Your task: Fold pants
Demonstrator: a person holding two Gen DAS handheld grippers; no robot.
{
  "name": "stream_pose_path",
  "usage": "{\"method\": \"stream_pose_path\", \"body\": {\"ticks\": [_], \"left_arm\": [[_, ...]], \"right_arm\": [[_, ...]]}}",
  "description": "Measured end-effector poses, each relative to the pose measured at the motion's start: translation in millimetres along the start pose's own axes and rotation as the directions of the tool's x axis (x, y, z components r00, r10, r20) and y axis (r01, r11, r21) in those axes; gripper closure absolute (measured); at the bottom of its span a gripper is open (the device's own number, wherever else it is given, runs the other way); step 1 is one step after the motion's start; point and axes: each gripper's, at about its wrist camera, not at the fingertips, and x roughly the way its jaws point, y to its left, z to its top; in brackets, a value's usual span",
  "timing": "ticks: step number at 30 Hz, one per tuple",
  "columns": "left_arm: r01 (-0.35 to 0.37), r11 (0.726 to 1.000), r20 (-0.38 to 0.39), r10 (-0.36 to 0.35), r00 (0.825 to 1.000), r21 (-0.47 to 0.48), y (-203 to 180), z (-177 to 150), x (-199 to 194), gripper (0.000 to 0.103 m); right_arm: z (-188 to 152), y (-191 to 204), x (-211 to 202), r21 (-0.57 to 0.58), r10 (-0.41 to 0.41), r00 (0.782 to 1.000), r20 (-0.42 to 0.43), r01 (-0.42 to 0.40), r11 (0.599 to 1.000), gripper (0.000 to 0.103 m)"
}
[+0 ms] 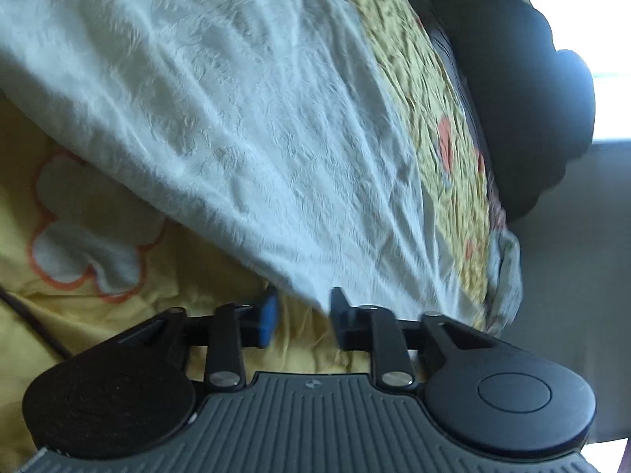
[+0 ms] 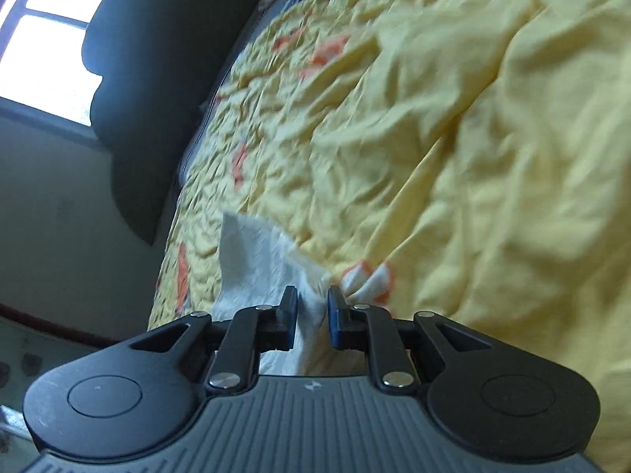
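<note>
Folding the pants point(image 1: 221, 118) well here means, in our judgement, keeping both corners level and the cloth taut between them as we carry the edge over, then laying it down square before letting go. Our left claw point(image 1: 301, 311) stands partly open, with a corner of the white cloth hanging at its far fingertip; we cannot tell whether it is truly pinched or only brushing there. Our right claw point(image 2: 311, 311) is narrowed onto a bunched fold of the pants point(image 2: 256, 260), which runs between the pads, so we judge it gripped. The pants are lifted off the bed point(image 2: 434, 157), stretching away from the left claw above the yellow flowered bedspread, which is rumpled and may snag a dragged hem. Beyond the bed, a dark headboard point(image 2: 157, 59) rises, and a bright window point(image 2: 43, 35) lies past it.
</note>
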Motion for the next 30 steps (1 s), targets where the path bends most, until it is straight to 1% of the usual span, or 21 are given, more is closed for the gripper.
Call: {"method": "stream_pose_path", "body": {"ticks": [1,2,3,4,6,8,9,10,11,12,13,14,17,18,19,21,24,26,28,30], "left_arm": [[-0.012,0.998,-0.004,0.013,1.000,0.066,-6,-4,-7,0.060],[-0.022,0.990,-0.003,0.023,1.000,0.139,-12,-10,-14,0.060],[-0.034,0.976,0.005,0.034,0.999,0.217,-21,-17,-20,0.060],[-0.041,0.956,0.022,0.036,0.999,0.291,-31,-23,-25,0.060],[-0.029,0.904,0.072,-0.002,0.997,0.426,-56,-32,-33,0.060],[-0.030,0.854,0.135,-0.048,0.990,0.519,-78,-36,-30,0.055],[-0.039,0.836,0.164,-0.061,0.985,0.548,-85,-35,-23,0.054],[-0.070,0.823,0.195,-0.051,0.979,0.564,-90,-33,-15,0.053],[-0.117,0.809,0.225,-0.019,0.974,0.576,-94,-32,-5,0.053],[-0.150,0.791,0.243,0.002,0.970,0.593,-98,-32,3,0.053],[-0.175,0.777,0.258,0.017,0.966,0.604,-96,-33,8,0.053],[-0.194,0.773,0.270,0.031,0.962,0.604,-94,-36,11,0.053],[-0.174,0.789,0.246,0.030,0.969,0.589,-79,-41,15,0.053],[-0.175,0.790,0.239,0.037,0.970,0.588,-75,-43,17,0.053],[-0.177,0.788,0.232,0.045,0.972,0.590,-72,-44,20,0.053],[-0.195,0.782,0.230,0.068,0.971,0.591,-69,-44,29,0.053],[-0.195,0.770,0.234,0.061,0.970,0.608,-69,-44,31,0.053],[-0.183,0.770,0.222,0.055,0.973,0.612,-69,-45,33,0.052],[-0.190,0.766,0.220,0.065,0.973,0.614,-69,-46,37,0.052],[-0.197,0.763,0.225,0.070,0.972,0.615,-70,-47,38,0.052]], "right_arm": [[3,2,-10,-0.026,-0.024,0.999,0.040,0.025,0.999,0.082],[6,3,-20,-0.047,-0.033,0.996,0.085,0.037,0.998,0.082],[8,7,-26,-0.065,-0.016,0.993,0.114,0.024,0.998,0.082],[12,12,-27,-0.081,0.013,0.993,0.120,-0.003,0.997,0.082],[20,28,-17,-0.113,0.076,0.994,0.081,-0.067,0.991,0.082],[26,51,6,-0.178,0.104,0.994,0.019,-0.100,0.979,0.082],[29,65,22,-0.231,0.090,0.996,-0.015,-0.091,0.969,0.082],[32,80,39,-0.303,0.049,0.998,-0.036,-0.058,0.951,0.080],[35,93,56,-0.395,-0.016,0.999,-0.040,-0.001,0.919,0.080],[37,104,72,-0.468,-0.092,0.995,-0.034,0.065,0.881,0.080],[37,112,84,-0.529,-0.150,0.988,-0.030,0.111,0.841,0.080],[38,118,92,-0.567,-0.165,0.986,-0.039,0.114,0.816,0.079],[35,126,101,-0.612,-0.135,0.986,-0.100,0.046,0.789,0.076],[35,128,103,-0.626,-0.132,0.985,-0.112,0.033,0.779,0.075],[36,128,110,-0.624,-0.125,0.984,-0.129,0.018,0.781,0.075],[41,122,110,-0.587,-0.090,0.983,-0.158,-0.020,0.809,0.074],[49,114,99,-0.514,0.008,0.982,-0.187,-0.105,0.851,0.074],[51,107,96,-0.476,0.059,0.974,-0.221,-0.160,0.865,0.074],[50,103,95,-0.462,0.077,0.968,-0.239,-0.183,0.868,0.071],[48,100,98,-0.470,0.057,0.968,-0.245,-0.170,0.866,0.069]]}}
